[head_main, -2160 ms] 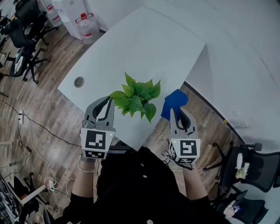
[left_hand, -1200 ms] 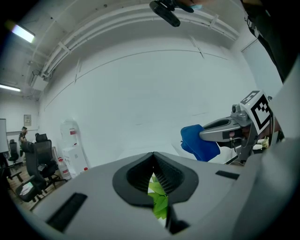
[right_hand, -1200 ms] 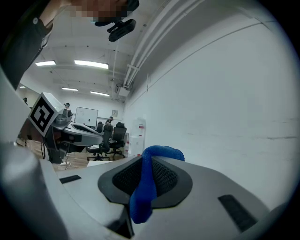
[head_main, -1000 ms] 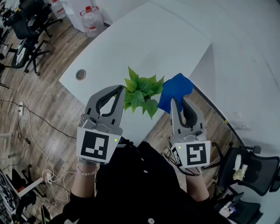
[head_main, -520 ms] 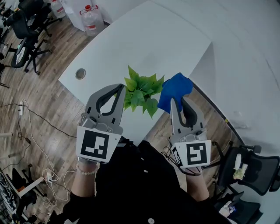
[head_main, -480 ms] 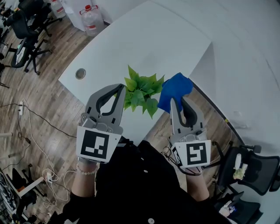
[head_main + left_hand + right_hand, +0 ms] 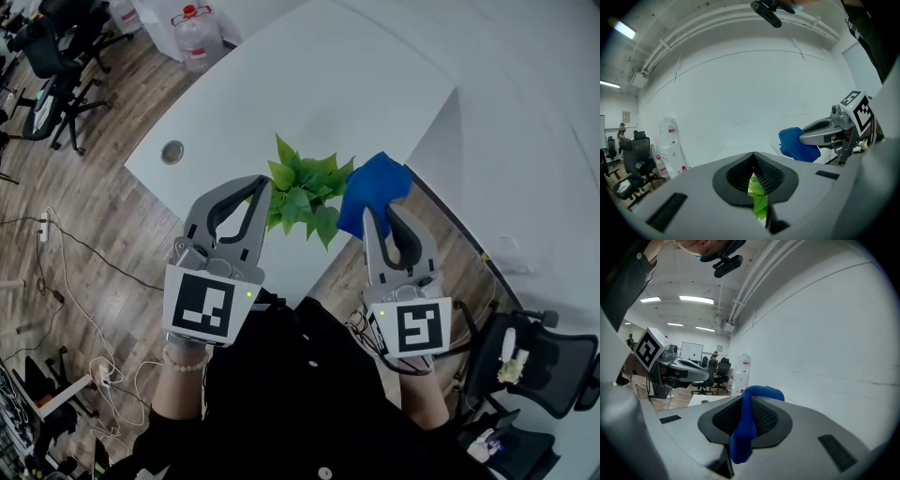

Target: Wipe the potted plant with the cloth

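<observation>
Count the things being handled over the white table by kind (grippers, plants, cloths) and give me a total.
grippers: 2, the left gripper and the right gripper
plant: 1
cloth: 1
total: 4

the right hand-held gripper (image 7: 382,214) has brought the blue cloth (image 7: 373,190) closer, seemingly against the plant's leaves (image 7: 302,192).

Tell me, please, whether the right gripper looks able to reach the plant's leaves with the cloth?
Probably yes: the right gripper, shut on the blue cloth, sits beside the potted plant with nothing between.
</observation>
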Demonstrator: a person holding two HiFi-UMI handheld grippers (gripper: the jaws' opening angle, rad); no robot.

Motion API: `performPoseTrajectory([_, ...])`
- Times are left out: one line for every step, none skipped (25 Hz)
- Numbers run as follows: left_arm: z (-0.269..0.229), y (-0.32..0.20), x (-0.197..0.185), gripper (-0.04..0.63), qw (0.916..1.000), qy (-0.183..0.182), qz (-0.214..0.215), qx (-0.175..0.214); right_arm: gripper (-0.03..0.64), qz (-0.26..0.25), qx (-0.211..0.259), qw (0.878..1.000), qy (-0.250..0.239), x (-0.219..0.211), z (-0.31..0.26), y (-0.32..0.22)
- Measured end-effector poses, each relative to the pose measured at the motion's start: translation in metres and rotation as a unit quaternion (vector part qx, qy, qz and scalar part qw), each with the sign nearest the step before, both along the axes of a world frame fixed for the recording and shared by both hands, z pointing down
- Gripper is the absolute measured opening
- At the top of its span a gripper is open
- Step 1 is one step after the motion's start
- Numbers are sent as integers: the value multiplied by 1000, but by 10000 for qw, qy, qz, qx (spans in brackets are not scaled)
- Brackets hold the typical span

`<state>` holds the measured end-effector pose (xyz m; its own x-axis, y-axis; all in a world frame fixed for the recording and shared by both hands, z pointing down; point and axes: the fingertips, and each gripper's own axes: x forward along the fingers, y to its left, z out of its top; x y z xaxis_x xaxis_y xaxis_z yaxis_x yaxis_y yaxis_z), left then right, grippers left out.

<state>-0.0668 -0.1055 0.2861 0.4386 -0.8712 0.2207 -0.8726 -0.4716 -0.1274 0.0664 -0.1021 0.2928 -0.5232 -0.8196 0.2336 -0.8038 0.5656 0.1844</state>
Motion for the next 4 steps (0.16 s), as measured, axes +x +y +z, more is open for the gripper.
performPoseTrajectory([0,0,0,14,10000,13,1,-7,83,-11,-1,10000,23,-1,1,0])
performPoseTrajectory([1,0,0,14,10000,28,2,-15,83,-21,-3,10000,43,-2,1,0])
performPoseTrajectory([1,-1,-1,14,10000,42,3,-21,83,-32,-5,10000,60,-2,2,0])
performPoseTrajectory([1,-1,-1,14,10000,55,4,-26,83,-43,-6,10000,76,-3,2,0])
